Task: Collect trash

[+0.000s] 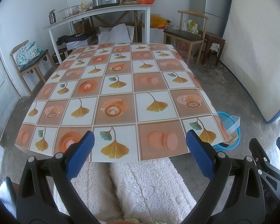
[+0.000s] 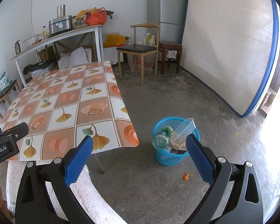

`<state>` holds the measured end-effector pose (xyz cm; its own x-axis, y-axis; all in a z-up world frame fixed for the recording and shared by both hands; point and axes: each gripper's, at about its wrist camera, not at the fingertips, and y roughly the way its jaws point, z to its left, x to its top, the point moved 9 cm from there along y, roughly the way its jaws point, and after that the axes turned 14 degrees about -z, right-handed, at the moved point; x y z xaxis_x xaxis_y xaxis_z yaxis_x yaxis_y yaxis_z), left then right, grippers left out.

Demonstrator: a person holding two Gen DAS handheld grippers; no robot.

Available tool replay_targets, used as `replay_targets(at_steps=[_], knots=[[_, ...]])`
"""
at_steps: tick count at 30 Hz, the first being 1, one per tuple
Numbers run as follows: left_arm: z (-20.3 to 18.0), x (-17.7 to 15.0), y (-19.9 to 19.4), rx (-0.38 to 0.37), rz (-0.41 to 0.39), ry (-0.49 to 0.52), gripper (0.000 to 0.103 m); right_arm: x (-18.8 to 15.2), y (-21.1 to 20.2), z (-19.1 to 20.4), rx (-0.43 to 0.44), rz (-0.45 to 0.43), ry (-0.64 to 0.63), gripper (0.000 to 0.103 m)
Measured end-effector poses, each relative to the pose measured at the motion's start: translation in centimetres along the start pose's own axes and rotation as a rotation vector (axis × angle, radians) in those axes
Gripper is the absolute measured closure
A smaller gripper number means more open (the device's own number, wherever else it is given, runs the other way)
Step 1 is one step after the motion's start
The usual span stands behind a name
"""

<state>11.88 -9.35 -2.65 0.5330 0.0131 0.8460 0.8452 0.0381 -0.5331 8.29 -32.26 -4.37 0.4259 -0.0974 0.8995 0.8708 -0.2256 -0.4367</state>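
Note:
A blue plastic waste basket [image 2: 165,155] stands on the concrete floor right of the table. It holds a clear green bottle [image 2: 161,139], a clear plastic container [image 2: 184,128] and crumpled brown paper [image 2: 176,143]. The same basket [image 1: 230,130] peeks past the table's right corner in the left wrist view. My right gripper [image 2: 140,158] hangs open and empty above the floor, just short of the basket. My left gripper [image 1: 140,152] is open and empty over the table's near edge. Small orange scraps [image 2: 185,176] lie on the floor near the basket.
The table [image 1: 121,85] wears a checked orange cloth with leaf and coffee prints. A person's white fleece legs [image 1: 140,186] sit below it. Wooden chairs [image 2: 140,50], a white side table [image 1: 102,13], a fridge [image 2: 166,5] and a leaning mattress [image 2: 229,43] line the walls.

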Motion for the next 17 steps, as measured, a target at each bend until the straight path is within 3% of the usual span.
replay_targets(at_steps=[17], knots=[[-0.24, -0.27, 0.0, -0.003, 0.009, -0.001, 0.008, -0.08, -0.06, 0.03, -0.001, -0.001, 0.001, 0.006]])
